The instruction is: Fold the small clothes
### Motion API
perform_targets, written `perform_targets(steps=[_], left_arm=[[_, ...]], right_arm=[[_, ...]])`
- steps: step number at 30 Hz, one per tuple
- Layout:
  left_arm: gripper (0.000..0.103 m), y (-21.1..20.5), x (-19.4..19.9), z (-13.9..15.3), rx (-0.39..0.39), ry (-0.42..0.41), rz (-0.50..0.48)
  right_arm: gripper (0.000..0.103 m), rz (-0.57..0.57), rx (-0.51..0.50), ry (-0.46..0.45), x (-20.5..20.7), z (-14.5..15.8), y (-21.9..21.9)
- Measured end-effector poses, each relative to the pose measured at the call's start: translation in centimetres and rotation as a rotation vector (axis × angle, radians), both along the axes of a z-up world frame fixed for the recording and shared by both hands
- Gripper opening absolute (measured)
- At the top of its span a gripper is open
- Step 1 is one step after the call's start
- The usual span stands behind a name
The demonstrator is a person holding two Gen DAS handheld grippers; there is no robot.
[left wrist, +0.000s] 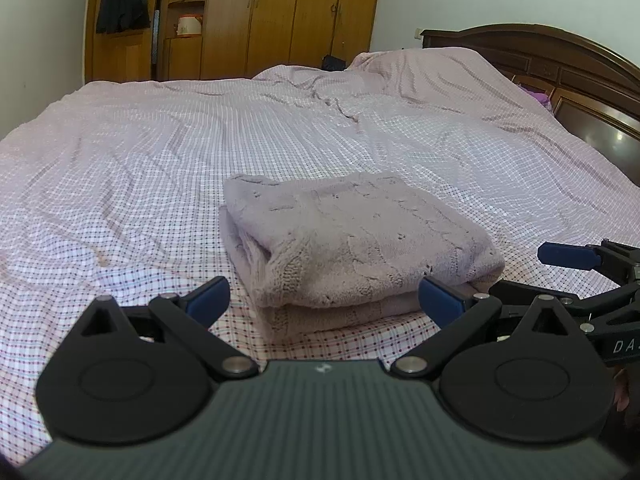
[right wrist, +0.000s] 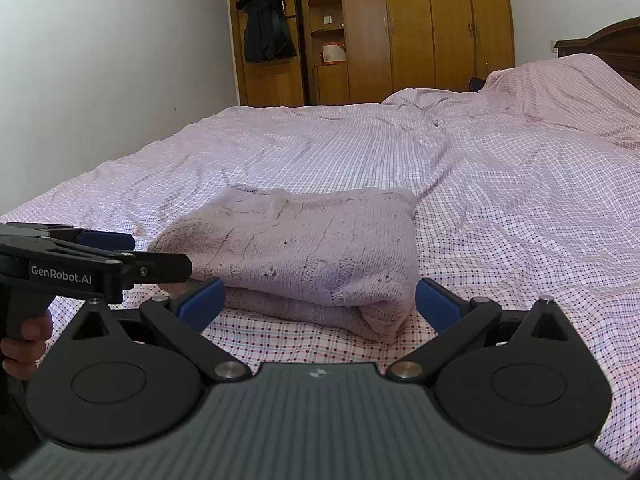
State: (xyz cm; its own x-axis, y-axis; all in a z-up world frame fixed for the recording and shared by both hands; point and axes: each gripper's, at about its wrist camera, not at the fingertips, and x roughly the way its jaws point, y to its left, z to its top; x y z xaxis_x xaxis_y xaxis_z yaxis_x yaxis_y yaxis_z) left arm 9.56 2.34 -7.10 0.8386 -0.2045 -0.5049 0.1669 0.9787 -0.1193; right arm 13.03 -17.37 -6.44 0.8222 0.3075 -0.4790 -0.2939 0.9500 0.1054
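My left claw [left wrist: 324,300] hangs low over the bed with its blue pads spread wide apart, holding nothing. The near edge of the pale lilac knitted garment, folded into a thick rectangular bundle [left wrist: 352,240], sits between the pads at twelve o'clock, and I cannot tell whether either pad brushes the knit. My right claw [right wrist: 318,300] is just as wide and just as empty, with the same folded bundle [right wrist: 304,256] at twelve o'clock and its rounded fold corner nearest me. From the left camera my right claw [left wrist: 512,280] shows at three o'clock, beside the bundle's right end; from the right camera my left claw [right wrist: 120,254] shows at nine o'clock, with my fingers [right wrist: 28,340] wrapped on its handle.

I judge the folding to be done or nearly so, so the danger is undoing it. If I close on only the top layer and lift, the loose knit would likely peel open. A pad dragged sideways could push the stack askew, since the pink-and-white checked bedsheet [left wrist: 120,184] is soft and rumpled and gives little support.

Beyond lie the wrinkled sheet, a dark wooden headboard [left wrist: 560,64] at two o'clock, and tall wooden wardrobes [left wrist: 280,12] at twelve.
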Motion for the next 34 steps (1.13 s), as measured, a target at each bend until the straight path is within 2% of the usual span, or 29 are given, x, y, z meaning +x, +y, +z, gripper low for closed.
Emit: perform_targets(steps=[34], left_arm=[[0.102,-0.2,-0.03,-0.11,0.011,0.001,-0.023]], right_arm=[[0.103,-0.007,-0.016,-0.022,0.39,-0.14,0.12]])
